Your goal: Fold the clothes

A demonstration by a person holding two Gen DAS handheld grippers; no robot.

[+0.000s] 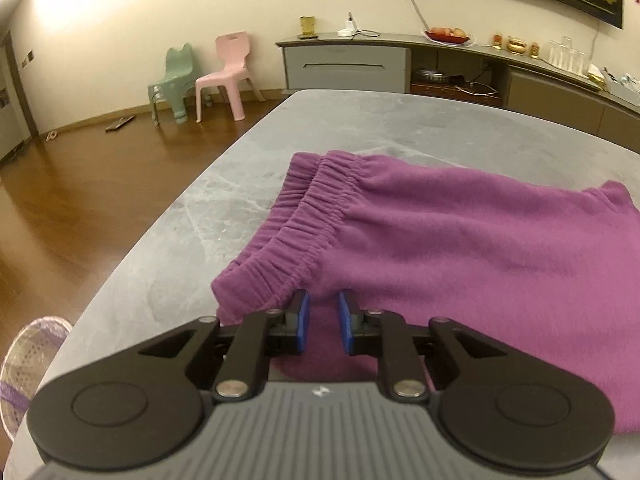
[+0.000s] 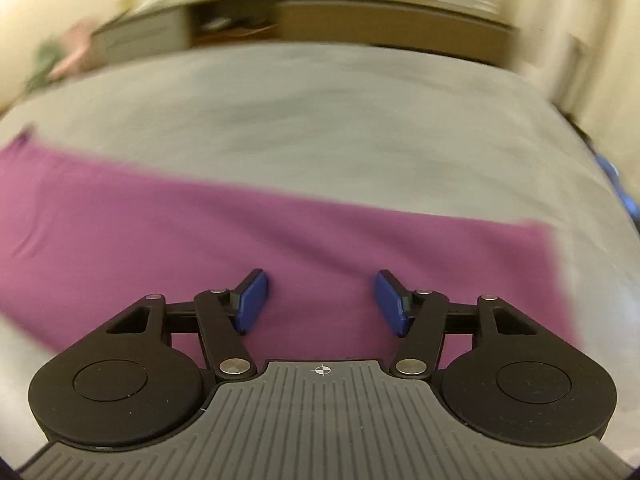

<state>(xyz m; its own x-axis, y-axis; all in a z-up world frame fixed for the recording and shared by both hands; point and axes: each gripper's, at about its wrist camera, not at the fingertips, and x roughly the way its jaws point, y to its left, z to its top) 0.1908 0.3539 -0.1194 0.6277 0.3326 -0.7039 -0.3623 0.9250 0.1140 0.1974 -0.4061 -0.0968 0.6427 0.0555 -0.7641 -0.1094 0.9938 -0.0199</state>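
Note:
Purple fleece trousers (image 1: pixel 460 248) lie on a grey marble table (image 1: pixel 280 148), with the gathered elastic waistband (image 1: pixel 304 216) toward the left. My left gripper (image 1: pixel 323 322) sits low at the near edge of the waist, its blue pads (image 1: pixel 305 320) narrowly apart with purple fabric between and under them; the jaws are not closed on it. In the blurred right wrist view the trousers (image 2: pixel 200 232) stretch across the table (image 2: pixel 320 112). My right gripper (image 2: pixel 320 304) is wide open just above the leg fabric, holding nothing.
The table's left edge (image 1: pixel 132 264) drops to a wooden floor. A pink chair (image 1: pixel 228 76) and a green chair (image 1: pixel 172 80) stand by the far wall. A long sideboard (image 1: pixel 400 64) runs behind the table. A mesh basket (image 1: pixel 28 364) is at the lower left.

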